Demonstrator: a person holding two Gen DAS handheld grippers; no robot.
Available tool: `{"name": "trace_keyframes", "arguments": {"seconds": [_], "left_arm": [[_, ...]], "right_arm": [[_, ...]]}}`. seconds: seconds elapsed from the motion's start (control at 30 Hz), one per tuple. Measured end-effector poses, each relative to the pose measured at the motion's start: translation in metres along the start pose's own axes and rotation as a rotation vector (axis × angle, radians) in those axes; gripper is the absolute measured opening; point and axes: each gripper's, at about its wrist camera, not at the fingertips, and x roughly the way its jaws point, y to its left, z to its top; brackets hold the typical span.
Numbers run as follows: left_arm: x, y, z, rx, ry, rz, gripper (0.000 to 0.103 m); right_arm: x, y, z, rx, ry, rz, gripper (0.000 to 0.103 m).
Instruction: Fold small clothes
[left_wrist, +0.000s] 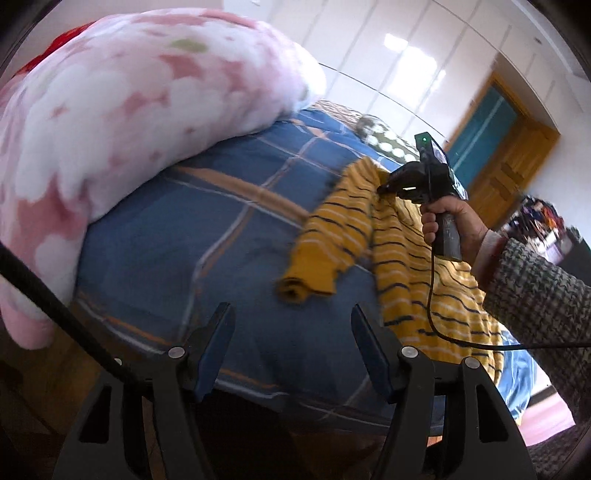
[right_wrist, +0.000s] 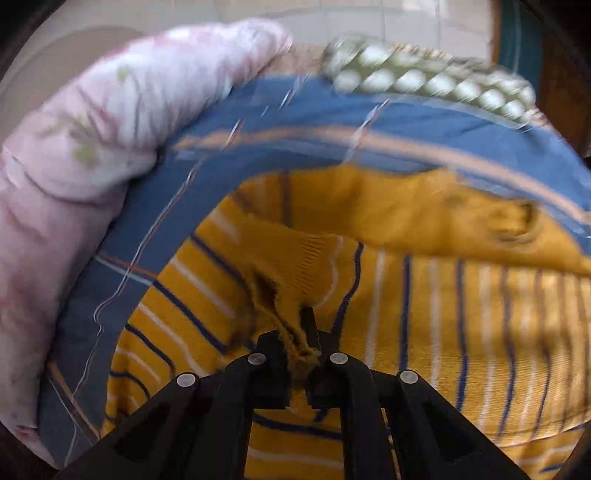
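Blue checked bedcover (left_wrist: 229, 236) carries the yellow striped sweater (left_wrist: 402, 266), which lies ahead and to the right of the left tool (left_wrist: 291, 347), whose jaws stand open and empty. Right tool (right_wrist: 301, 354) is clamped on a bunched edge of the sweater. I would lift this edge slowly, and let the left tool pin the near hem so the fold lies flat

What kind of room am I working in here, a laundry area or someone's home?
Most likely a bedroom in a home. The yellow striped top lies on a bed with a blue plaid cover, a rolled pink floral blanket sits along its edge, and a wooden door stands behind.
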Motion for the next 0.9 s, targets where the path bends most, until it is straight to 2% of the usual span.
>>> {"name": "trace_keyframes", "arguments": {"seconds": [0.1, 0.17, 0.27, 0.37, 0.5, 0.63, 0.77, 0.9], "left_arm": [[-0.003, 0.011, -0.001, -0.033, -0.010, 0.003, 0.064], [-0.005, 0.015, 0.000, -0.053, -0.022, 0.007, 0.064], [-0.013, 0.021, -0.002, -0.071, -0.049, 0.033, 0.064], [-0.022, 0.031, -0.002, -0.101, -0.072, 0.064, 0.064], [-0.034, 0.043, -0.005, -0.139, -0.090, 0.110, 0.064], [-0.045, 0.049, -0.009, -0.161, -0.108, 0.133, 0.064], [-0.049, 0.053, -0.014, -0.168, -0.108, 0.138, 0.065], [-0.048, 0.054, -0.018, -0.168, -0.108, 0.137, 0.065]], "right_arm": [[-0.010, 0.009, 0.006, -0.013, -0.016, 0.009, 0.024], [-0.028, 0.014, -0.002, -0.038, -0.055, 0.022, 0.029], [-0.062, 0.033, -0.017, -0.136, -0.078, 0.039, 0.030], [-0.090, 0.063, -0.056, -0.262, -0.060, 0.118, 0.038], [-0.106, 0.104, -0.121, -0.376, 0.025, 0.282, 0.052], [-0.112, 0.135, -0.171, -0.451, 0.071, 0.352, 0.052], [-0.106, 0.141, -0.182, -0.393, 0.094, 0.377, 0.052], [-0.085, 0.154, -0.192, -0.360, 0.149, 0.346, 0.052]]}}
